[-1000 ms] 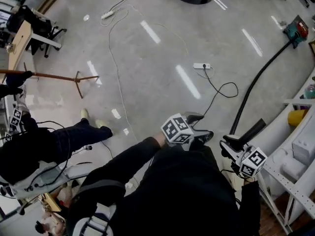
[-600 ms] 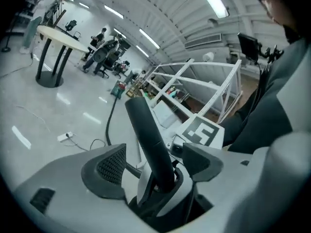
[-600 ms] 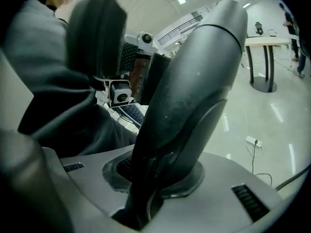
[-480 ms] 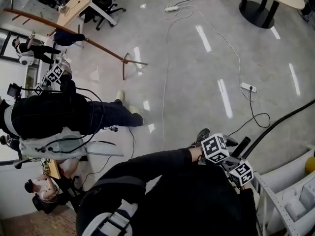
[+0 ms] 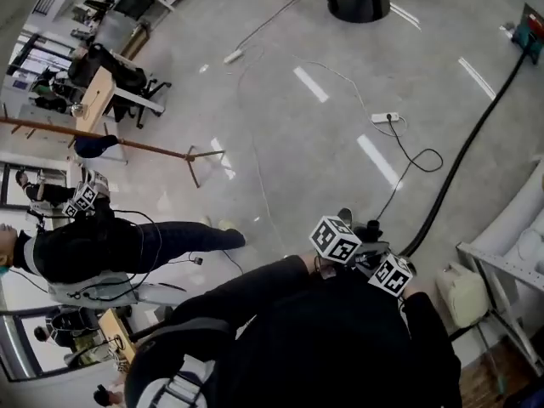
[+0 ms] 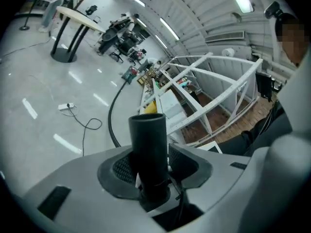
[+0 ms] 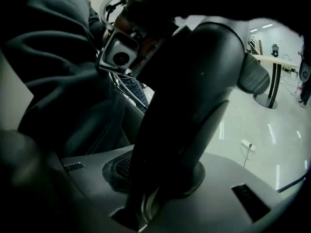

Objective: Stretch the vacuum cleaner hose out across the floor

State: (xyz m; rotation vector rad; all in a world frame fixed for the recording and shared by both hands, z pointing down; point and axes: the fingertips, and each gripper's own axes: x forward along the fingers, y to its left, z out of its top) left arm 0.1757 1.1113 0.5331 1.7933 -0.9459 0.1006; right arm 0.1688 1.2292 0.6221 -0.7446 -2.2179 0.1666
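Observation:
The black vacuum hose (image 5: 463,155) runs over the floor from the vacuum cleaner (image 5: 534,25) at the far right down to my hands. My two grippers sit side by side in front of my body. The left gripper (image 5: 355,243) has just been closing its jaws, and its pads now press on the hose's straight black end tube (image 6: 148,135), which stands upright in the left gripper (image 6: 150,168). The right gripper (image 5: 387,270) is shut on the thick curved hose handle (image 7: 189,106), which fills the view above the right gripper (image 7: 155,178).
A power strip (image 5: 388,117) with a looping cable lies on the floor ahead. A white shelf frame (image 5: 510,262) and a white canister (image 5: 463,294) stand at the right. Another person (image 5: 102,245) crouches at the left beside a wooden pole stand (image 5: 127,147). A table base (image 5: 357,7) stands far ahead.
The grippers were well apart a second ago and now sit close together. The right one came in towards the left one with the hose handle. The head view has swung round.

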